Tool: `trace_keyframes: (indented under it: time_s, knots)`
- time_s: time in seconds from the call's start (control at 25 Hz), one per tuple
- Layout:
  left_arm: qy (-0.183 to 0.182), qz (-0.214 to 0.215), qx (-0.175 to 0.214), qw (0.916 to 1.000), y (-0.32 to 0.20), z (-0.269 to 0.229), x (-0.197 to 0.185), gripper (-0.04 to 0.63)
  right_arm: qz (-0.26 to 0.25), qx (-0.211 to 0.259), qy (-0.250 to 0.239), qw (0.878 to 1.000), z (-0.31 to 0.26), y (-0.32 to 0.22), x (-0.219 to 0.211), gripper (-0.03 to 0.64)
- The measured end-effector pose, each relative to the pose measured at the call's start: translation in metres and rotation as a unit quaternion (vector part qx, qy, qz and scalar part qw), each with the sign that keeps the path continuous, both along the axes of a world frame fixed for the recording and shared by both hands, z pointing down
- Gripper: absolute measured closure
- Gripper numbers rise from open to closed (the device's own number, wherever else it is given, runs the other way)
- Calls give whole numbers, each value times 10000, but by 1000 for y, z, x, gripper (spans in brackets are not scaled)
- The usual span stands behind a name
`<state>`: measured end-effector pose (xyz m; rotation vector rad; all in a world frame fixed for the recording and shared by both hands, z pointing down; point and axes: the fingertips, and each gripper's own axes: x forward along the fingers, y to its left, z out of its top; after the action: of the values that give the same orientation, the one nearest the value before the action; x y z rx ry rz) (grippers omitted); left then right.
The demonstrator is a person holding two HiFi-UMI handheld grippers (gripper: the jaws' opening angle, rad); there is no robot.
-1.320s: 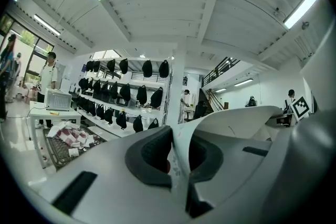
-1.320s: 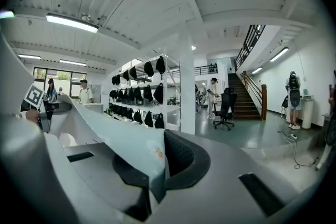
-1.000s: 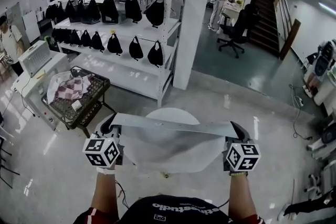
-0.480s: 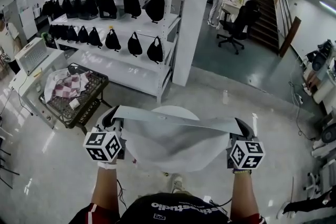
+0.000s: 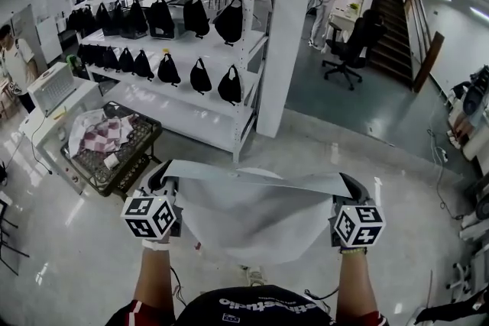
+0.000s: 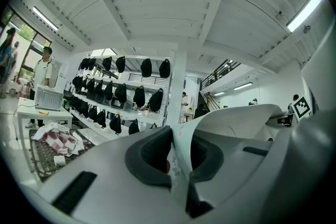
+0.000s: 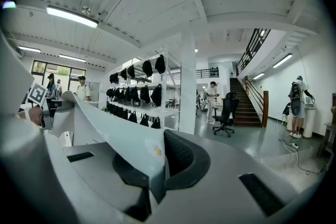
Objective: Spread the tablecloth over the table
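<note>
- Shelving point(image 5: 183, 99), white and hung with rows of black bags point(image 5: 229, 19), fills the far left of the head view. A white pillar point(image 5: 289, 34) stands at its right end.
- Tablecloth point(image 5: 260, 217), pale and plain, is held in the air in front of the person. Its top edge is pulled into a nearly straight line from one gripper to the other, and the rest hangs in a curve above the shiny floor point(image 5: 76, 240).
- Wire cart point(image 5: 114, 156) stands left of the cloth, near the shelving, with a checked fabric point(image 5: 107, 130) heaped in it.
- Office chair point(image 5: 351, 46), black, sits well beyond the pillar, near a staircase point(image 5: 393, 11).
- Left gripper point(image 5: 163, 179) has its jaws pressed together on the cloth's upper left corner. Its own view shows the tablecloth point(image 6: 181, 147) pinched between the dark pads point(image 6: 149, 155).
- Right gripper point(image 5: 350, 188) pinches the upper right corner in the same way. In its own view the tablecloth point(image 7: 105, 128) runs off to the left from the closed jaws.
- Yellow flower print point(image 7: 155, 150), tiny, sits on the cloth just beside that pinch.
</note>
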<state>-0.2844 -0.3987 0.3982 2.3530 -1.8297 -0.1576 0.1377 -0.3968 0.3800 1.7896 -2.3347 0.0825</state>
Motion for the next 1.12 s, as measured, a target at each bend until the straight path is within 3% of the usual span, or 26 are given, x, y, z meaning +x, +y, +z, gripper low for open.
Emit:
trace_keyframes:
  time_s: [0.64,1.12]
  knots:
    - [90,-175,39,9998,-91,-23,10,568,-222,140,-151,9995,-26,-105,8,588]
    - [-54,-261,3,9996,-165,-35,17,568,-288,61,-212,9993,-29,-187,15,588]
